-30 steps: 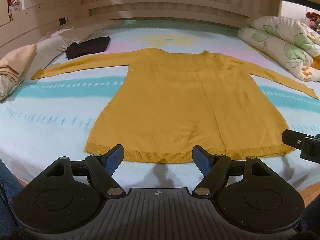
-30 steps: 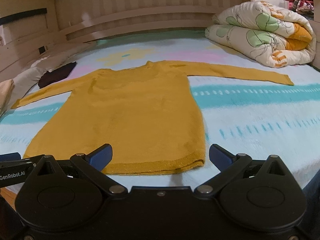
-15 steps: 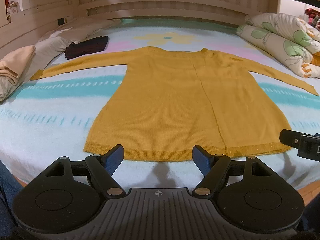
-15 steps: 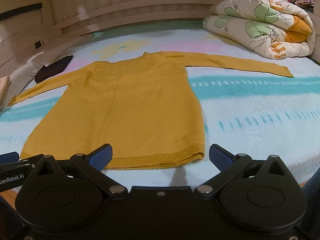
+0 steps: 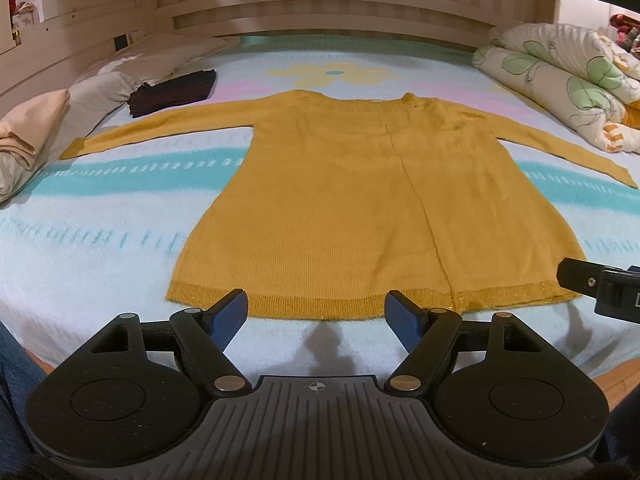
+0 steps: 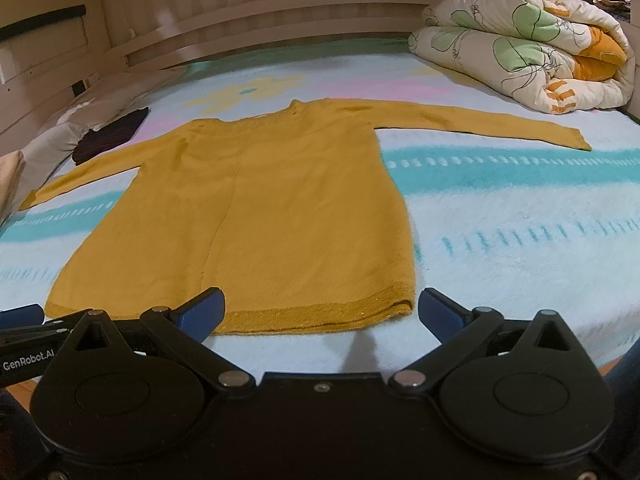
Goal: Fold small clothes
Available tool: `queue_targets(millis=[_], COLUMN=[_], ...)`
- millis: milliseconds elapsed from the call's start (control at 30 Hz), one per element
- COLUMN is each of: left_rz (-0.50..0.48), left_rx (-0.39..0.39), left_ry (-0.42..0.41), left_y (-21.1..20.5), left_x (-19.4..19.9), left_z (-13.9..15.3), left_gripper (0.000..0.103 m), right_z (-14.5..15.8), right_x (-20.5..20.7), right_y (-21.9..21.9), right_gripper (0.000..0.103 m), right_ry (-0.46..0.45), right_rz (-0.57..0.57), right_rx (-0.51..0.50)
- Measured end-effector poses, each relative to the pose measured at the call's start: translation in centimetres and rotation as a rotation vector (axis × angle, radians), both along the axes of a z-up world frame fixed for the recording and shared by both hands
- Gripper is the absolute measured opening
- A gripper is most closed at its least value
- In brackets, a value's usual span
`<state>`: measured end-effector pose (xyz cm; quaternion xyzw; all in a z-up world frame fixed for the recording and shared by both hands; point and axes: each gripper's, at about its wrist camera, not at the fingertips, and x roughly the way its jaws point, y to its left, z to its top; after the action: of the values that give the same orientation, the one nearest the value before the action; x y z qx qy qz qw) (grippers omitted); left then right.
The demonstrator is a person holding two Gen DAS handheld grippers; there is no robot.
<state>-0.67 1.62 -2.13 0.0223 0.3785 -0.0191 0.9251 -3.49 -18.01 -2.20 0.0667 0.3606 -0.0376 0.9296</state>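
Observation:
A mustard yellow long-sleeved knit top (image 5: 360,200) lies flat on the bed, sleeves spread to both sides, hem toward me. It also shows in the right wrist view (image 6: 256,216). My left gripper (image 5: 318,308) is open and empty, just short of the hem's left half. My right gripper (image 6: 320,312) is open and empty, just short of the hem's right corner. Part of the right gripper's body (image 5: 600,284) shows at the right edge of the left wrist view.
The bed has a pale blue blanket (image 5: 100,240) with teal stripes. A folded dark garment (image 5: 172,94) and folded beige cloth (image 5: 28,128) lie at the left. A rolled floral quilt (image 6: 528,48) lies at the far right. A wooden headboard (image 5: 320,12) runs along the back.
Both grippers have risen and tilted slightly, so the top appears a little farther and more from above. The jaws stay open and the top has not moved.

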Motion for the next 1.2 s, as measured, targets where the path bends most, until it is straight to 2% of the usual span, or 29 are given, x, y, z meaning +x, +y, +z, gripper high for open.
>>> queue_targets(millis=[1200], left_rz=[-0.002], left_rx=[-0.011], left_ry=[0.035], left_y=[-0.45], left_x=[0.33], left_z=[-0.47], left_gripper=[0.075], right_z=[-0.36], right_x=[0.16], right_y=[-0.02], right_gripper=[0.102], right_ry=[0.026], right_rz=[-0.001], right_rx=[0.021])
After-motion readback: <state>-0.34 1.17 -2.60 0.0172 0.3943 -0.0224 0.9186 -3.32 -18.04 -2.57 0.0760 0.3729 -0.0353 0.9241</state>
